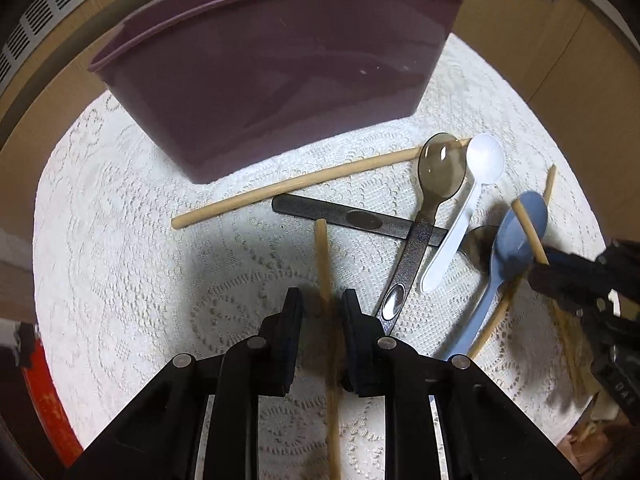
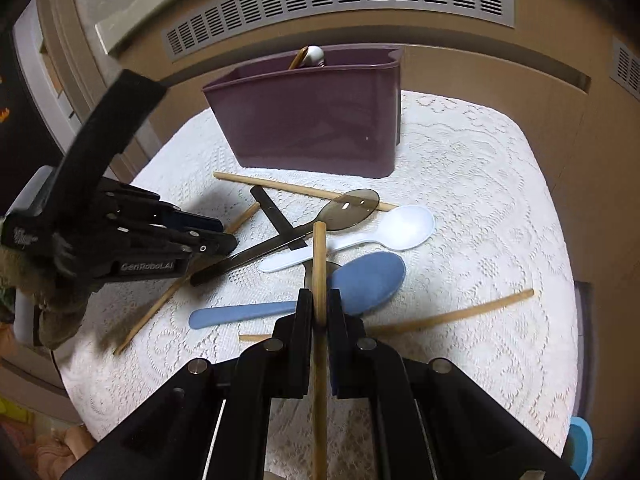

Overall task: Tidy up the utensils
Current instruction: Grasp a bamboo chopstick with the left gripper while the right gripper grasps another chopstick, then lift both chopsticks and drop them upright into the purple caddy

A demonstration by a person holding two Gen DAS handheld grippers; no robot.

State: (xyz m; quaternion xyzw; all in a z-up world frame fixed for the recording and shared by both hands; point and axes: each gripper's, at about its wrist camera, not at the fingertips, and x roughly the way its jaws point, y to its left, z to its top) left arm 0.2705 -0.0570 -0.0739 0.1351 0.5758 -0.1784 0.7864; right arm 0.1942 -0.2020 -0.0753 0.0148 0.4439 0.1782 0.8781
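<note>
- Left wrist view: left gripper (image 1: 322, 304) straddles a chopstick (image 1: 323, 264) at lower centre, jaws spread, not clearly touching.
- Right gripper (image 2: 320, 300) pinches another chopstick (image 2: 319, 256).
- Lace cloth (image 2: 480, 208) covers the bench; purple caddy (image 2: 312, 120) stands at upper centre.

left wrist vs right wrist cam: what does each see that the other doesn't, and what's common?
Left wrist only: an orange-red object at the lower left edge, and the left gripper straddling a chopstick, a gap showing beside each finger.

Right wrist only: the long vent grille behind the holder, a light blue object at the lower right edge, and the right gripper shut on a chopstick.

Both: the purple holder with a white-tipped utensil inside, the lace mat, and the loose white spoon, blue spoon and smoky spoon.
</note>
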